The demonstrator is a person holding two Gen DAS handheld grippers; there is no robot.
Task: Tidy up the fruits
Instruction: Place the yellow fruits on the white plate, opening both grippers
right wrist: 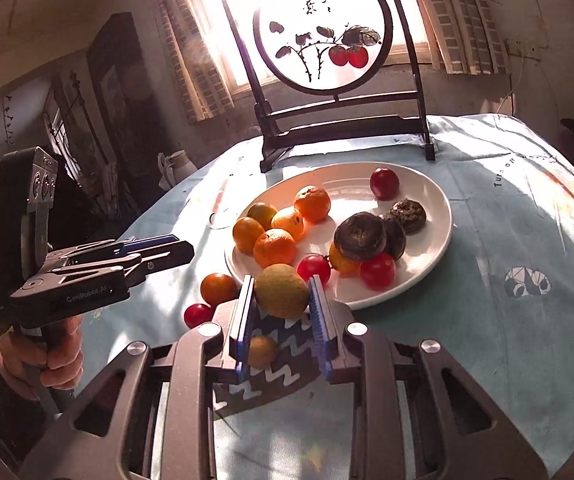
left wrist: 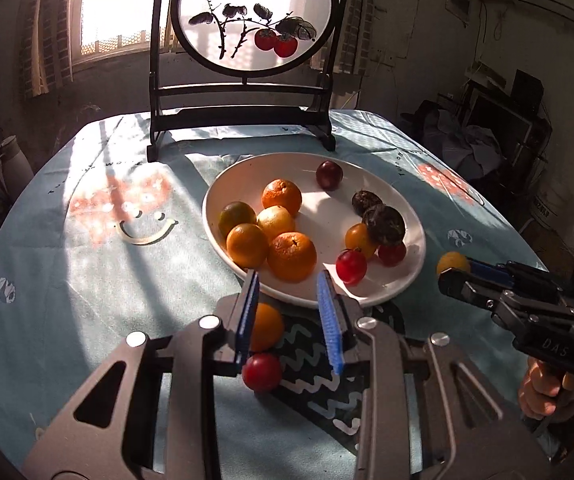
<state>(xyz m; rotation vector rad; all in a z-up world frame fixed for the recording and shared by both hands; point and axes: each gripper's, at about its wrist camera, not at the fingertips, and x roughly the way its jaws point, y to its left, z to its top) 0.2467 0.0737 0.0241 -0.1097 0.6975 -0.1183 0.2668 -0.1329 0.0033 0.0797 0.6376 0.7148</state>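
Fingers of the right gripper (right wrist: 281, 300) are closing on a yellow-green fruit (right wrist: 282, 295), holding it above the tablecloth (right wrist: 487, 320) just short of the near rim of the white plate (right wrist: 427, 256). The right hand (left wrist: 547, 392) is gripping the handle below, tool levelled toward the plate. The left gripper (left wrist: 289, 312) is hovering with its blue pads spread wide and holding nothing, tilted down over the plate's near edge; the left hand (right wrist: 47, 356) is wrapping its handle.

On the plate, five oranges (left wrist: 291, 256) are clustering at the left, while dark wrinkled fruits (left wrist: 385, 224) and cherry tomatoes (left wrist: 351, 266) are sitting at the right. Off the plate, a small orange fruit (left wrist: 265, 332) and a red tomato (left wrist: 261, 372) are lying on the cloth just beside the left gripper's left pad. A framed round painting (left wrist: 255, 16) is standing upright behind the plate.
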